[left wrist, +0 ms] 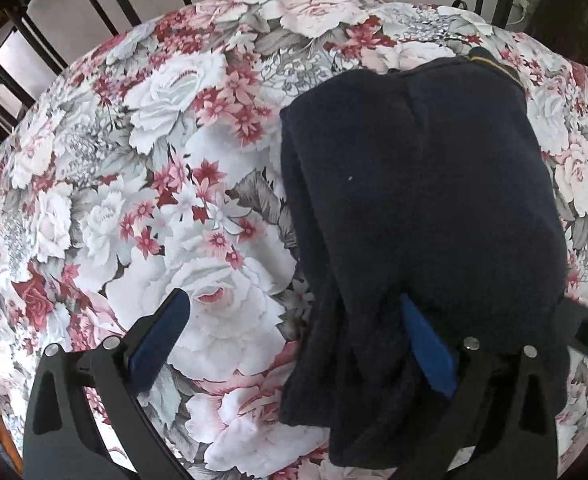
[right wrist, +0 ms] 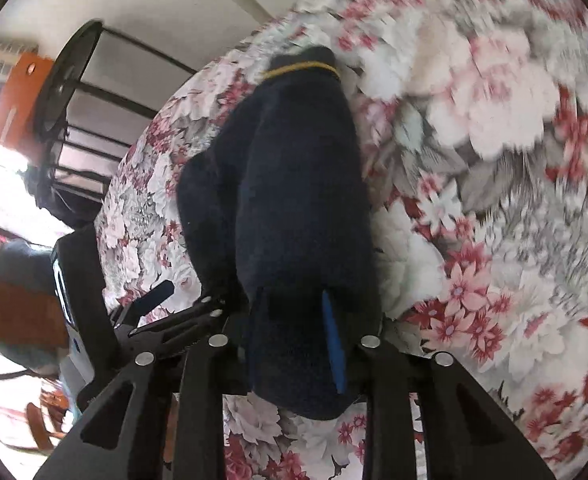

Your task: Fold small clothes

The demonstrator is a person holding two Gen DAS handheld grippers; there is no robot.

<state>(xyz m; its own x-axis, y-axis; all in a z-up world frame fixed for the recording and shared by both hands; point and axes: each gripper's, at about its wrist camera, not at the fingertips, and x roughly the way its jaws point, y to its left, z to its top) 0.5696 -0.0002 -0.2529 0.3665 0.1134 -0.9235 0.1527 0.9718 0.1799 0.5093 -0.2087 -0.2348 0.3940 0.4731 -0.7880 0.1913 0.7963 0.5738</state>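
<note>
Right jaws pinching the near end of the dark garment, left jaws spread wide beside it.

The right gripper has its jaws closed onto a thick bunch of the navy knit garment, the blue pad pressed into the cloth. The rest trails away to a yellow-trimmed edge lying on the floral-covered surface. The left gripper stands open and holds nothing; one pad sits over bare tablecloth, the other is tucked against the garment's near fold. To do this fold well, I'd say the left jaws should pin or catch the matching corner. The right should carry its end over low and even, so the layers land square rather than bunched.
</note>
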